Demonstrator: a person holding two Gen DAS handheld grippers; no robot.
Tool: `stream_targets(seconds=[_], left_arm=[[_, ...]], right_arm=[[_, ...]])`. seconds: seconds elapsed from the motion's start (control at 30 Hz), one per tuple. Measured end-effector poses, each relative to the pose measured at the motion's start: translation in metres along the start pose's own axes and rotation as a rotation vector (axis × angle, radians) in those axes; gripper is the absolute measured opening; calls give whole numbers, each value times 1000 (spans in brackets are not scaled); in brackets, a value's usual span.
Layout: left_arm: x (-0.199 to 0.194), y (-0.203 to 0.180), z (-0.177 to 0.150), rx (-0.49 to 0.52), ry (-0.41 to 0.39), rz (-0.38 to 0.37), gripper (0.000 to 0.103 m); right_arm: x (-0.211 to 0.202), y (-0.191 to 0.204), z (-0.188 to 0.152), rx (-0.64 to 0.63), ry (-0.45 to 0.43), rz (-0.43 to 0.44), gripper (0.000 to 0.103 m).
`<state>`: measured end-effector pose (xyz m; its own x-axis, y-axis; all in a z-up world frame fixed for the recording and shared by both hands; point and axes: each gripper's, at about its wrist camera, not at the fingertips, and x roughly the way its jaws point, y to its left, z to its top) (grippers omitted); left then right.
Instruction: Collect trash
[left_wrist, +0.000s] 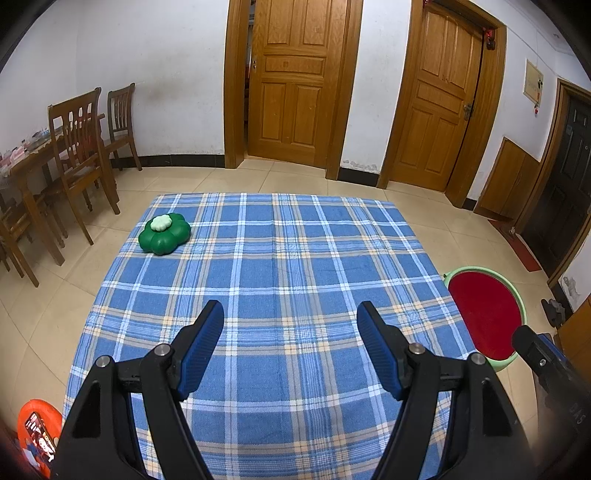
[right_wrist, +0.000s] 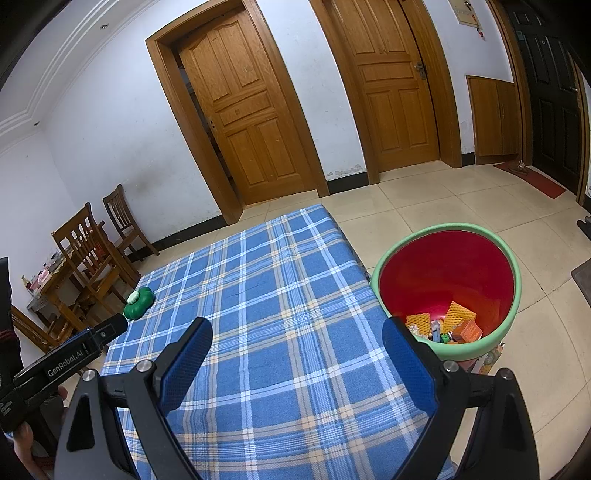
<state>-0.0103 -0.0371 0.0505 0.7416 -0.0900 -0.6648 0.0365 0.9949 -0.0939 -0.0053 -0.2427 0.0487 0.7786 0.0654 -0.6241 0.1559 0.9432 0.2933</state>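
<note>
My left gripper (left_wrist: 290, 317) and right gripper (right_wrist: 297, 334) both hang wide apart and empty over the blue plaid cloth (left_wrist: 295, 258), trash sitting in the red bin (right_wrist: 447, 284) beside the table, green flower-shaped thing (left_wrist: 164, 234) at the far-left corner.

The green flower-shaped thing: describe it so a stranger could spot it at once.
Start at the table under the blue plaid cloth. Go to its far left corner, the side nearest the wooden chairs. There sits the green thing, a glossy dark green lobed shape like a flower with a small pale green flower on top, the only object on the cloth.
</note>
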Motion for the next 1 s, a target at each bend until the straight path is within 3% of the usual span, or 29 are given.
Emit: stream_targets(seconds=[1.0], left_arm=[[-4, 0, 2, -2, -5, 1, 74]], right_arm=[[0, 0, -1, 1, -1, 1, 95]])
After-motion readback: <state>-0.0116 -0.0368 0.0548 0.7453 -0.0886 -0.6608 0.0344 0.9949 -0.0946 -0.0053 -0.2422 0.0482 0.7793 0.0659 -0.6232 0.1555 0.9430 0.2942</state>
